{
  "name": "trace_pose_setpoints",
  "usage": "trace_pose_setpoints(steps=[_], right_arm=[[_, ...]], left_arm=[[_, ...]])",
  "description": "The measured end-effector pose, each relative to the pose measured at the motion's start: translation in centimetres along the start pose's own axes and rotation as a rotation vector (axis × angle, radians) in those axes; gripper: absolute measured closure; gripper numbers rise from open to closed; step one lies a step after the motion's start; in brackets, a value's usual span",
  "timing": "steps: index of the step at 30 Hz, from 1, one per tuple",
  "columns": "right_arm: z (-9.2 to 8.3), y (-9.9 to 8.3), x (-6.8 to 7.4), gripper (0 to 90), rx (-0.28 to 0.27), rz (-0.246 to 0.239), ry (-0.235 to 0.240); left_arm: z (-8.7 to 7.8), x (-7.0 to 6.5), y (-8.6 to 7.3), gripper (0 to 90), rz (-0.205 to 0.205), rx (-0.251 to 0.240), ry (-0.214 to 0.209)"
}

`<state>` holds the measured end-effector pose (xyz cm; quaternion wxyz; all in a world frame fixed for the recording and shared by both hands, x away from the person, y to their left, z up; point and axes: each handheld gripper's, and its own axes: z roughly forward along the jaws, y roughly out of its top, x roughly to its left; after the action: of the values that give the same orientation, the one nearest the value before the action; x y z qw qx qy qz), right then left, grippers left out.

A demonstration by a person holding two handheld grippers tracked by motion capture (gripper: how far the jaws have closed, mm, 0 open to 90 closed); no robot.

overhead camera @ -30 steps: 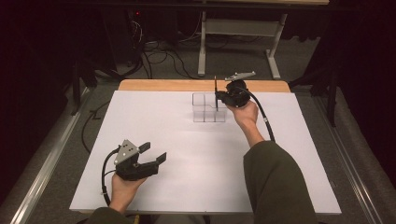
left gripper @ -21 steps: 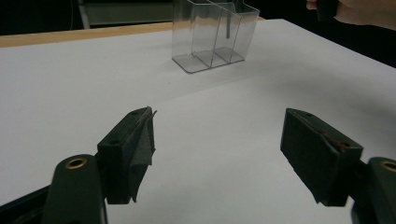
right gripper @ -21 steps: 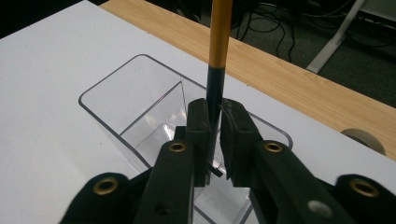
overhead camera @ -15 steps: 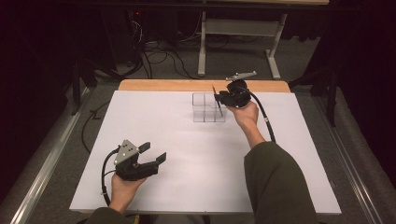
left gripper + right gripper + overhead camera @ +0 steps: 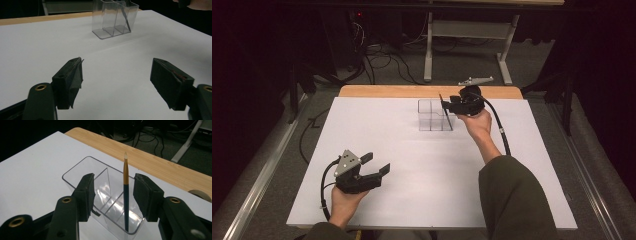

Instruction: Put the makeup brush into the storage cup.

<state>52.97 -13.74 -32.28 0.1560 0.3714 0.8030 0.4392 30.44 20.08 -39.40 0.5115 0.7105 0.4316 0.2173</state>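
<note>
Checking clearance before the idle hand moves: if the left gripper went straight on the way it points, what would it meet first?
Probably the clear divided holder, far ahead across bare white table; nothing lies between, though depth is hard to judge.

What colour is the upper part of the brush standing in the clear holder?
Gold, with a whitish tip; the right gripper view shows it best.

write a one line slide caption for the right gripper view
The right gripper with jaws just opened around a paintbrush standing in the end compartment of a clear organizer.
</note>
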Motion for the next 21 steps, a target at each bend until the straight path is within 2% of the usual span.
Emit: trace_pose_setpoints(steps=[10,21], right_arm=[[-1.9,-0.3,-0.1,47.3,-0.004,0.017,0.04],[-3.3,-0.9,-0.1,45.7,-0.03,0.018,0.055]], left_arm=[[0.0,-0.1,0.0,26.4,-0.003,-0.003,-0.001],[0.0,-0.1,0.0,26.4,-0.003,-0.003,0.002]])
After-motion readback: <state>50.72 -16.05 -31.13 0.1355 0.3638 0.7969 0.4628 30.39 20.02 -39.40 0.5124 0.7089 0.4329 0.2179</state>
